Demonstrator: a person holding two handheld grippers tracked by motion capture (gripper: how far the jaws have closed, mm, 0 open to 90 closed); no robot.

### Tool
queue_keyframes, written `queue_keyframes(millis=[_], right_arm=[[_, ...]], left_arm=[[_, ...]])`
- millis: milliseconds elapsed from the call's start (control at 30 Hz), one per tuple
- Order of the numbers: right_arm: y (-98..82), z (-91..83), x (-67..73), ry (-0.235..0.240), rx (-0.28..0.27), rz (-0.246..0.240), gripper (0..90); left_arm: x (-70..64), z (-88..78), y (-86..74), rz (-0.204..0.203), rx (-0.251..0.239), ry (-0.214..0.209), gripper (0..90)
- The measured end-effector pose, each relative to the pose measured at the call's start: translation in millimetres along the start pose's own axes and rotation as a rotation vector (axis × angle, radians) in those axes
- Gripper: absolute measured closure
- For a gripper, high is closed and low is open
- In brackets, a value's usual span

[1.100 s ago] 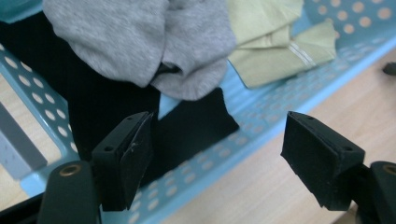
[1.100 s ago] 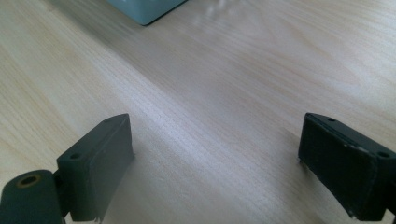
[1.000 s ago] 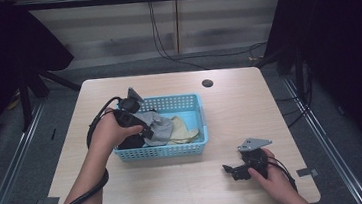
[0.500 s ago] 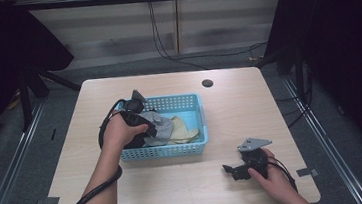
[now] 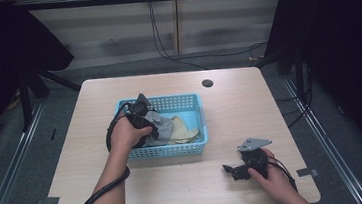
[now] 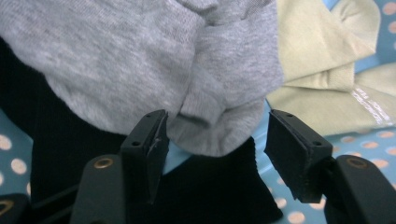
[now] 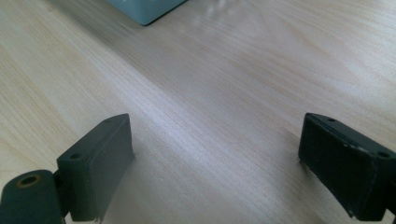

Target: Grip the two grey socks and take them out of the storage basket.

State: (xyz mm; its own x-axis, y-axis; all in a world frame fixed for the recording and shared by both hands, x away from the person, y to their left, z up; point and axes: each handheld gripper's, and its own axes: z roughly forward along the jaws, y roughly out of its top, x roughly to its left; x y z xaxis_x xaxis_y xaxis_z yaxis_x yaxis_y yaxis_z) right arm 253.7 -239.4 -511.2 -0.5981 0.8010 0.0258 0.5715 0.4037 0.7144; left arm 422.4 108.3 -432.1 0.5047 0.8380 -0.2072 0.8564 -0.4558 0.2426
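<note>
A light blue perforated basket (image 5: 189, 100) stands at the middle of the wooden table and holds a grey cloth (image 5: 161, 126), a pale yellow cloth (image 5: 182, 129) and a black cloth (image 6: 65, 140). My left gripper (image 5: 152, 130) reaches down into the basket's left half. In the left gripper view a folded edge of the grey cloth (image 6: 219, 116) lies between the jaws of the left gripper (image 6: 215, 135), which have just been closing; small gaps still show beside the pads. My right gripper (image 5: 232, 170) rests open on the bare table at the front right, with nothing between its fingers (image 7: 215, 149).
A small dark round hole (image 5: 207, 83) sits in the tabletop behind the basket. One corner of the basket (image 7: 144, 9) shows ahead in the right gripper view. Bare wood lies around the basket; the table's front edge is close to the right hand.
My left hand has moved right and down into the basket, onto the grey cloth. The right hand has stayed where it was.
</note>
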Motion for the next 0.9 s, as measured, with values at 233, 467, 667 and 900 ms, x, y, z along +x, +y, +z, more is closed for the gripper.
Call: queue_keyframes(millis=[233, 467, 667, 900], right_arm=[[0.0, 0.0, 0.0, 0.000, 0.000, 0.000, 9.4], [0.0, 0.0, 0.0, 0.000, 0.000, 0.000, 9.4], [0.0, -0.1, 0.2, 0.000, 0.002, 0.003, 9.4], [0.0, 0.0, 0.0, 0.000, 0.000, 0.000, 9.4]], left_arm=[[0.3, 6.8, 2.9, 0.003, -0.007, 0.034, 49.4], [2.2, 12.0, 6.5, -0.007, -0.008, 0.040, 65.2], [0.9, 16.9, 7.7, 0.018, 0.008, 0.031, 76.0], [-12.2, 7.7, 13.6, 0.096, 0.061, 0.044, 84.5]])
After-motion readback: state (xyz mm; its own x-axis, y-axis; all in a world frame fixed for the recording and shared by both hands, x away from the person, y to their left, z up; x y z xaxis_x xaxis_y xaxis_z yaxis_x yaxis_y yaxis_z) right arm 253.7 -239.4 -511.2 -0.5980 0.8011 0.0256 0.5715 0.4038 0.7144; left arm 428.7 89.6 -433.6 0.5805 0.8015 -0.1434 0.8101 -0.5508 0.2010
